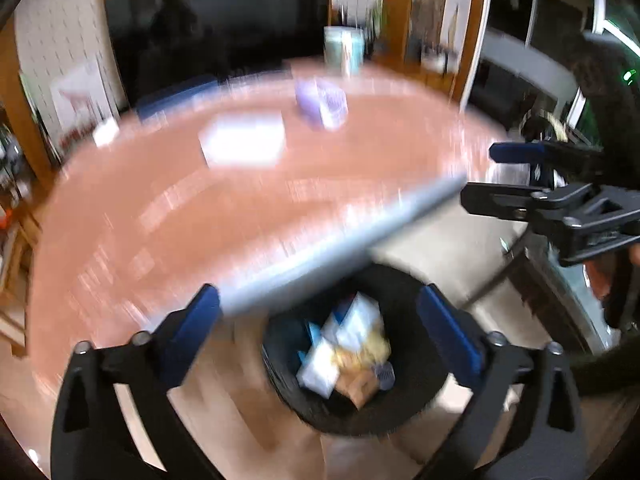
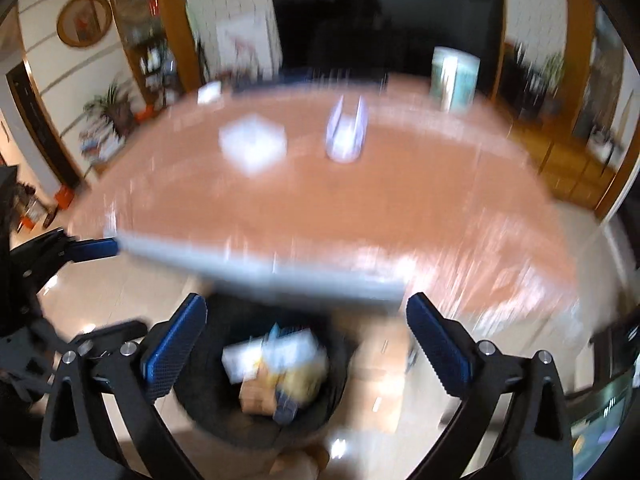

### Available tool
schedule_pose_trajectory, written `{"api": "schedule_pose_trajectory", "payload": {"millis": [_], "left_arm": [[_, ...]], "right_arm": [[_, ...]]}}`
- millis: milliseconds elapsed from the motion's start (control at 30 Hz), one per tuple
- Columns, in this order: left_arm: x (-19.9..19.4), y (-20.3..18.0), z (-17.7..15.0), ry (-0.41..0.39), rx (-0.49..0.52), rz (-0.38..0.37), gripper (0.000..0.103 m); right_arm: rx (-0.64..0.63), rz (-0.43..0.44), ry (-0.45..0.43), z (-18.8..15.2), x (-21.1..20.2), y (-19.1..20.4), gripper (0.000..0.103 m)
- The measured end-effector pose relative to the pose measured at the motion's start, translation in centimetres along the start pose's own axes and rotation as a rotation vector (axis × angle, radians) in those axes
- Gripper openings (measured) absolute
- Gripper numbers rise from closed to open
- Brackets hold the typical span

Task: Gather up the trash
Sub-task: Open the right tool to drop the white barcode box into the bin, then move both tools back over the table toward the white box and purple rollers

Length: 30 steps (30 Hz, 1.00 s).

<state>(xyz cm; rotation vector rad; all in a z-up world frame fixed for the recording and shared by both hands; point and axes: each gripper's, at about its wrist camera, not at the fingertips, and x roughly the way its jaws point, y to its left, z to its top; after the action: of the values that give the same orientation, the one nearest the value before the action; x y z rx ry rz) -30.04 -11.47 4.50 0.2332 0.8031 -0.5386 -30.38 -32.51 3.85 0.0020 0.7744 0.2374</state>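
Both claws spread, empty, over bin (image 1: 352, 360)

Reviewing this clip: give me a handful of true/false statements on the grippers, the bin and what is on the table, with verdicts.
1. The black round trash bin already holds paper and wrappers. True.
2. The left gripper has its fingers closed on a wrapper. False: its fingers stand wide apart with nothing between them.
3. The right gripper is open and sits above the bin. True.
4. The reddish-brown table is bare. False: a white flat paper item, a small purple and white box and a teal and white cylindrical container are on it.
5. The bin stands on the table. False: it is on the floor below the table's edge.
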Motion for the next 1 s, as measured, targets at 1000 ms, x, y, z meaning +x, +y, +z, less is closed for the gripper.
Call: {"api": "schedule_pose_trajectory", "payload": {"millis": [1000], "left_arm": [[13.7,9.3,11.4,0.142,-0.070,-0.001,0.101]], "right_arm": [[0.127,-0.072,0.180,12.5,17.8,-5.0,0.089]]}}
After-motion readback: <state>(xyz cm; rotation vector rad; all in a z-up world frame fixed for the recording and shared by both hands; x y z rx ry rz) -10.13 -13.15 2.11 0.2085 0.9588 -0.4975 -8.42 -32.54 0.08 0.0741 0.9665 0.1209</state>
